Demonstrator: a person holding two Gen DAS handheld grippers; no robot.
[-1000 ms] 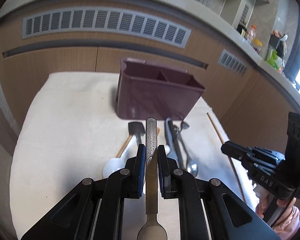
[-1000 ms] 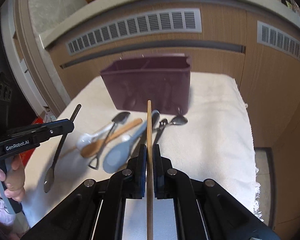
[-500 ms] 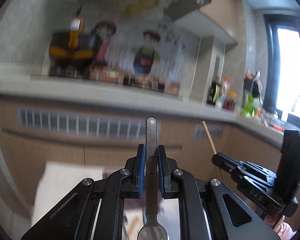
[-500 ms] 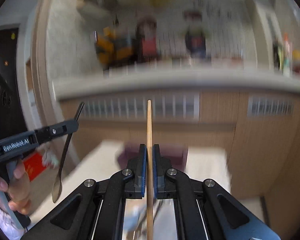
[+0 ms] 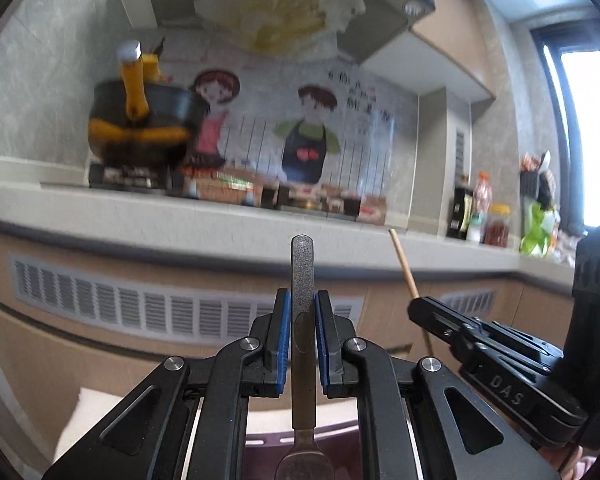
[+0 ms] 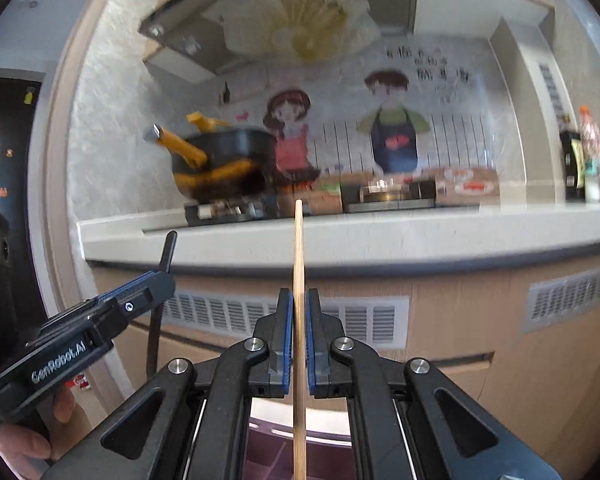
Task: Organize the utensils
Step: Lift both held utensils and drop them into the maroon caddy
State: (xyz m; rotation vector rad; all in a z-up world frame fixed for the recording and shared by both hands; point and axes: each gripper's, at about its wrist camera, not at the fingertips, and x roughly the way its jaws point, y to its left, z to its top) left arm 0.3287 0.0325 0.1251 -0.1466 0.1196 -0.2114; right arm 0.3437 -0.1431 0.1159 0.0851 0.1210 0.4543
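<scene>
- Metal spoon [image 5: 302, 320], left wrist view: it stands upright, clamped by its handle in the left gripper [image 5: 302, 340], whose blue-padded fingers [image 5: 283, 336] are closed tight against the handle's two sides. The handle's flat end rises above the fingertips; the top of the bowl shows at the bottom edge of the picture.
- Beneath that bowl, between the gripper's arms, a strip of the purple utensil holder [image 5: 260, 434] shows, with the white cloth [image 5: 96, 404] to its left.
- To the right in the same view is the right gripper [image 5: 418, 306], a black body marked "DAS", with a wooden chopstick [image 5: 403, 264] sticking up and slightly leftward out of its tip. Its finger gap cannot be seen from this side.
- Behind lie the grey kitchen counter [image 5: 220, 220], a black and yellow pot [image 5: 140, 128] on the stove and a cartoon splash panel [image 5: 300, 128], all blurred.
- Right wrist view: the right gripper [image 6: 299, 336] has its blue pads [image 6: 287, 336] pressed on the wooden chopstick [image 6: 299, 280], which runs straight up the middle of the picture, from the bottom edge to a tip in front of the counter's rim.
- Directly below, between the arms, the purple utensil holder [image 6: 332, 456] is open-topped with an inner divider visible.
- At left in this view, the left gripper [image 6: 156, 280] holds the dark spoon handle [image 6: 160, 300] almost vertical; a hand [image 6: 24, 440] grips its body.
</scene>
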